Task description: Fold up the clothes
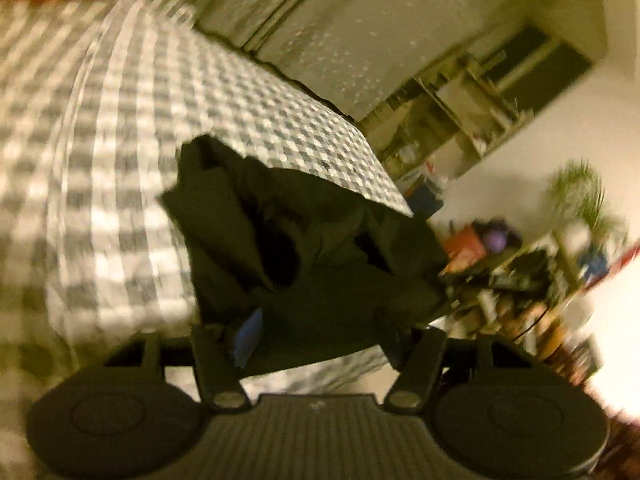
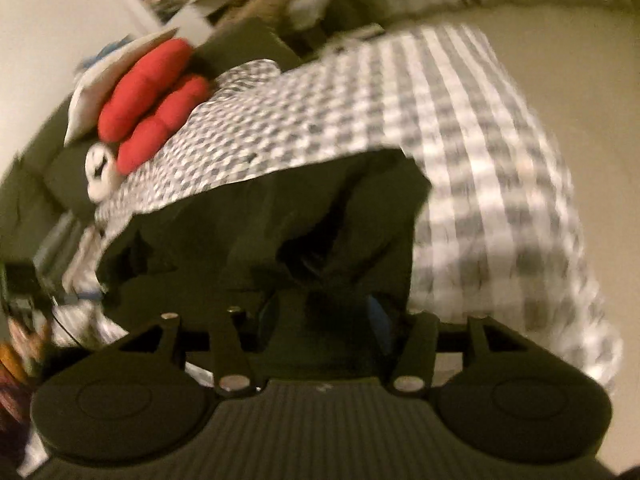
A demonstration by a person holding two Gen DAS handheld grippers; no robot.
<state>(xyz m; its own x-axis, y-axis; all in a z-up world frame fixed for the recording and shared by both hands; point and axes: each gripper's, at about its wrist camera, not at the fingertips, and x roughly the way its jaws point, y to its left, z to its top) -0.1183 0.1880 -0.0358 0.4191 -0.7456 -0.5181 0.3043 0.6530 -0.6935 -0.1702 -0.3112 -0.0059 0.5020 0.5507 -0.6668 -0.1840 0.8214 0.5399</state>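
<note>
Lying crumpled on the checked bed (image 1: 120,128), the dark garment (image 1: 304,248) sits between both parted tongs, left (image 1: 320,340) and right (image 2: 324,320); grip indeterminable.

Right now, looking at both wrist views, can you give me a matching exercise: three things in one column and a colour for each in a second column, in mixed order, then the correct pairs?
Things:
1. crumpled garment in front of the left gripper
2. bed cover
3. plush cushion at the far end of the bed

Colours:
A. red
B. grey and white checks
C. very dark, nearly black

Pairs: 1-C, 2-B, 3-A
</note>
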